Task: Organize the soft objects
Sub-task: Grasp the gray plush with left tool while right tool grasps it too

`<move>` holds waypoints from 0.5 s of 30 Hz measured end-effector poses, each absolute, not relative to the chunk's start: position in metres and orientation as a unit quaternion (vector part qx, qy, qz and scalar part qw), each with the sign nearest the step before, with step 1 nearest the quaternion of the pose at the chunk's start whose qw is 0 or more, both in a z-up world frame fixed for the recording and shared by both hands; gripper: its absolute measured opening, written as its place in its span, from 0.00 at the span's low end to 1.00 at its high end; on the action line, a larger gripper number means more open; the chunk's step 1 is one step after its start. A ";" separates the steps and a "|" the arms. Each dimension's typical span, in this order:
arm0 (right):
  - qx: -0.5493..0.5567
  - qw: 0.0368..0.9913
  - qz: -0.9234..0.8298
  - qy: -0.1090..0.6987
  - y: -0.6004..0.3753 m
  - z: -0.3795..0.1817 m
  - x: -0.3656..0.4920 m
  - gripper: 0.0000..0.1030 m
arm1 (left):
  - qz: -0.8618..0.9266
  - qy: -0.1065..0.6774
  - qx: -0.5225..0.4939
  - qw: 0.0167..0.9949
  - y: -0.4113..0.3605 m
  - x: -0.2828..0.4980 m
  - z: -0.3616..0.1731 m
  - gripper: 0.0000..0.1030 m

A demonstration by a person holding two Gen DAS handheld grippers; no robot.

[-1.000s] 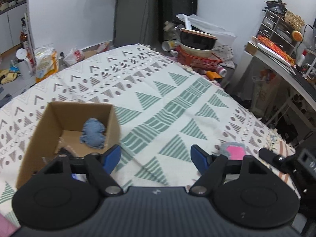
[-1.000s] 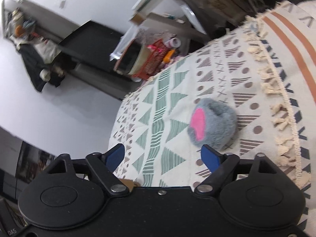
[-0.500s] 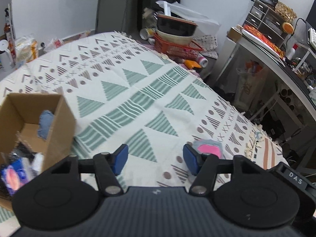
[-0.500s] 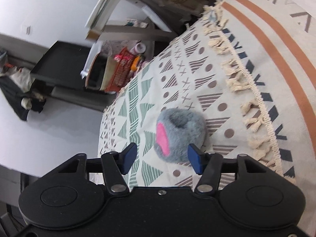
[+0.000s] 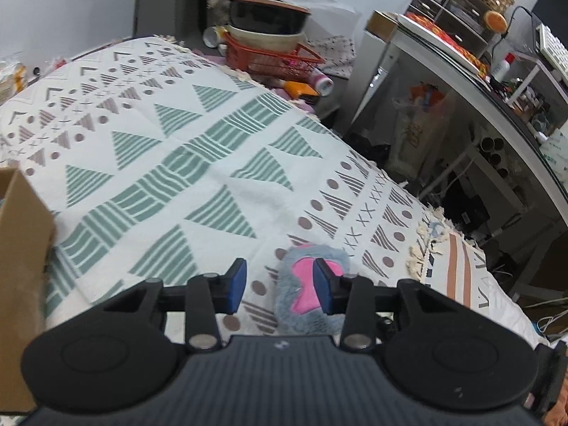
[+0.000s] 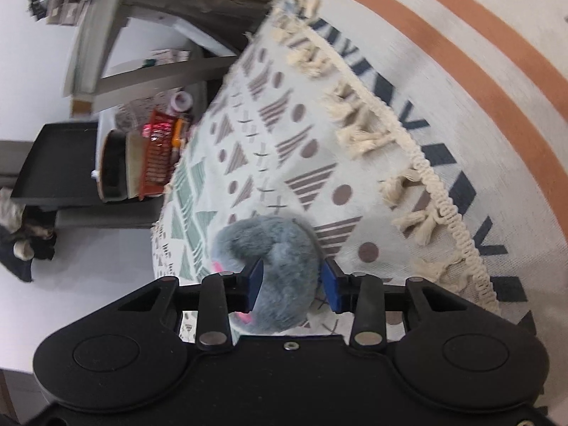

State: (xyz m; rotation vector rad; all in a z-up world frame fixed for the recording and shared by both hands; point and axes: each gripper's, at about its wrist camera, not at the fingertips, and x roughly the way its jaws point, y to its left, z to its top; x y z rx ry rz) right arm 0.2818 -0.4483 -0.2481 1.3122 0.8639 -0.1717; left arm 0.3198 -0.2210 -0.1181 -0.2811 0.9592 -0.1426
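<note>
A fluffy grey soft toy with a pink patch (image 5: 301, 284) lies on the patterned blanket (image 5: 198, 163) near its fringed right edge. My left gripper (image 5: 280, 284) is open just above it, with its right pad over the pink patch. In the right wrist view the toy (image 6: 280, 269) sits between the blue pads of my right gripper (image 6: 293, 285), which press into its fur from both sides. The cardboard box (image 5: 17, 266) stands at the far left edge of the left wrist view; its inside is hidden.
A second blanket with orange stripes (image 6: 479, 71) lies under the fringed edge (image 6: 408, 163). Beyond the bed stand a red basket with stacked bowls (image 5: 269, 39), a cluttered white desk (image 5: 461, 56) and dark floor clutter on the right.
Both grippers moved right and down toward the grey toy. My right gripper narrowed around it and now squeezes it. The box slid out to the left of the left wrist view.
</note>
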 end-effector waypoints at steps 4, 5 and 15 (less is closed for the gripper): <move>0.591 0.697 -0.077 0.399 -0.442 -0.256 0.288 0.37 | -0.077 0.470 -0.128 0.870 -0.230 0.330 -0.127 0.39; 0.592 0.695 -0.072 0.401 -0.440 -0.257 0.289 0.37 | -0.078 0.472 -0.127 0.869 -0.232 0.332 -0.129 0.39; 0.604 0.679 -0.049 0.414 -0.426 -0.262 0.291 0.28 | -0.076 0.492 -0.142 0.856 -0.230 0.343 -0.161 0.39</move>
